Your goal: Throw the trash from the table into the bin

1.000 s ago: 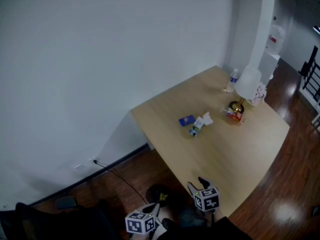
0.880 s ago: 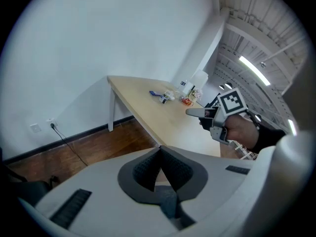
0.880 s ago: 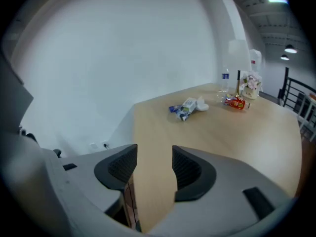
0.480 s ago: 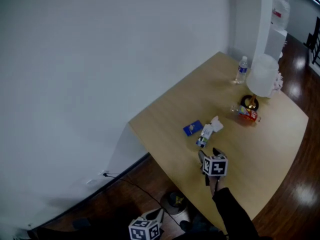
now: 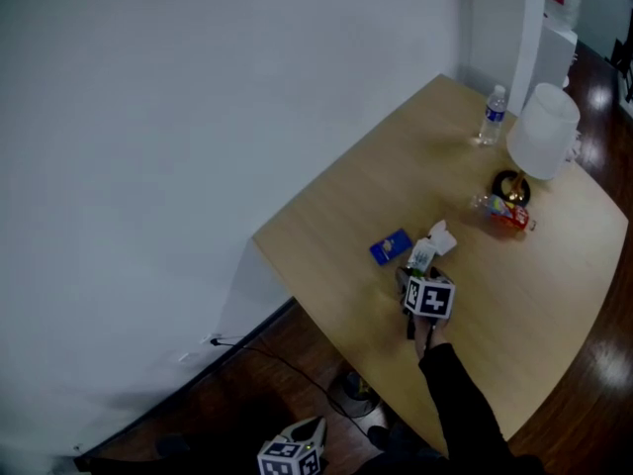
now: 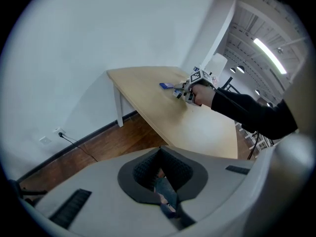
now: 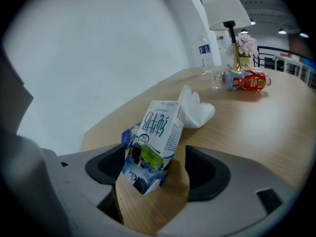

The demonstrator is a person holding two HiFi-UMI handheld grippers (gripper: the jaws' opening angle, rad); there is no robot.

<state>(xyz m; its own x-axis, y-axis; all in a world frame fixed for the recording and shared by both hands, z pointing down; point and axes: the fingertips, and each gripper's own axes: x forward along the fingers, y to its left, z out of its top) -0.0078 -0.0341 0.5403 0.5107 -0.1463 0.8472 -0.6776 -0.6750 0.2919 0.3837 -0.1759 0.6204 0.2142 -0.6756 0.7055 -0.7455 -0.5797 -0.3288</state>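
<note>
A blue-and-white milk carton [image 7: 154,142] lies on the wooden table [image 5: 514,295], with a crumpled white tissue [image 7: 196,110] just behind it and a small blue packet [image 5: 394,246] to its left. My right gripper [image 7: 153,158] has just been opening and stands open around the carton's near end; a gap shows on the right side. In the head view the right gripper [image 5: 413,277] is at the carton [image 5: 422,256]. My left gripper [image 6: 160,152] hangs low over the floor, jaws together, with something bluish in the slit. Its cube [image 5: 290,455] shows at the bottom edge.
A red-labelled bottle [image 5: 506,213] lies beside a white-shaded lamp [image 5: 542,132]. A water bottle [image 5: 492,116] stands at the far edge. A round dark bin [image 5: 354,396] sits on the wood floor under the table's near edge. A cable [image 5: 277,359] runs along the wall.
My right gripper has travelled from beside the bin up over the table to the carton. My left gripper has sunk towards the bottom of the head view.
</note>
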